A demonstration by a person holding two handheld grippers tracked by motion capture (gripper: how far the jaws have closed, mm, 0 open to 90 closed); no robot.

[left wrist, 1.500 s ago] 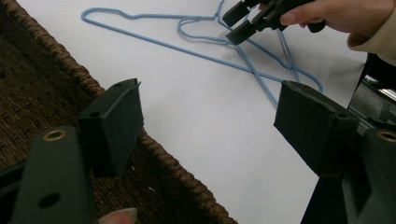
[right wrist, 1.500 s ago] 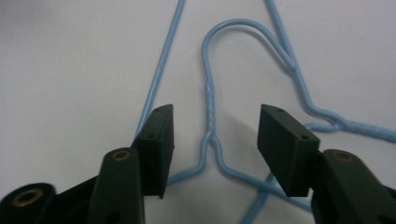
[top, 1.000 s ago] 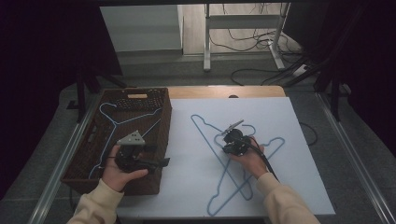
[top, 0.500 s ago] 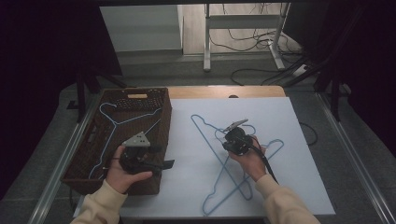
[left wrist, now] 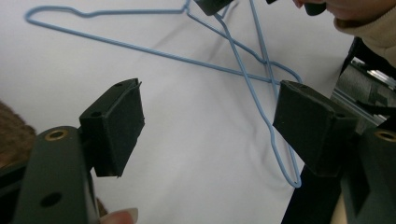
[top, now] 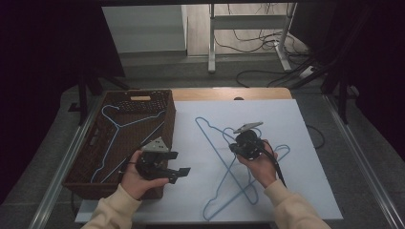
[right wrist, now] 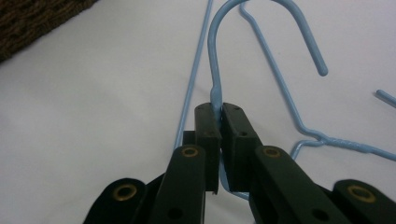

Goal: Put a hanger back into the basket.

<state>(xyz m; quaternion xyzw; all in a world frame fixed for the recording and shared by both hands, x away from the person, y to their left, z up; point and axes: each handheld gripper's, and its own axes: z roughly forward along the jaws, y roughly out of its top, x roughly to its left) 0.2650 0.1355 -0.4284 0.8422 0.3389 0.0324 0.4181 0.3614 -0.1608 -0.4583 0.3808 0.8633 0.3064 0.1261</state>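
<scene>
At a white desk (top: 310,143), the right hand-held gripper (right wrist: 219,122) had its 2 jaws pressed together on the neck of a blue wire hanger (right wrist: 215,56), just below the hook, as the right gripper view showed. In the high view that right hand-held gripper (top: 237,145) sat near the middle of the desk, where 2 blue hangers lay crossed; the second hanger (top: 229,198) stretched toward the near edge. The left hand-held gripper (left wrist: 208,126) had its jaws spread wide apart with nothing between them, its pads facing the crossed wires over bare white surface. From above, the left hand-held gripper (top: 177,164) hovered just beside the right wall of a brown wicker basket (top: 165,102), which held 1 more blue hanger (top: 111,138) lying at a slant inside. Open white surface lay between the 2 grippers and to the right of the crossed hangers, out to the desk's right edge; the basket occupied the left side.
</scene>
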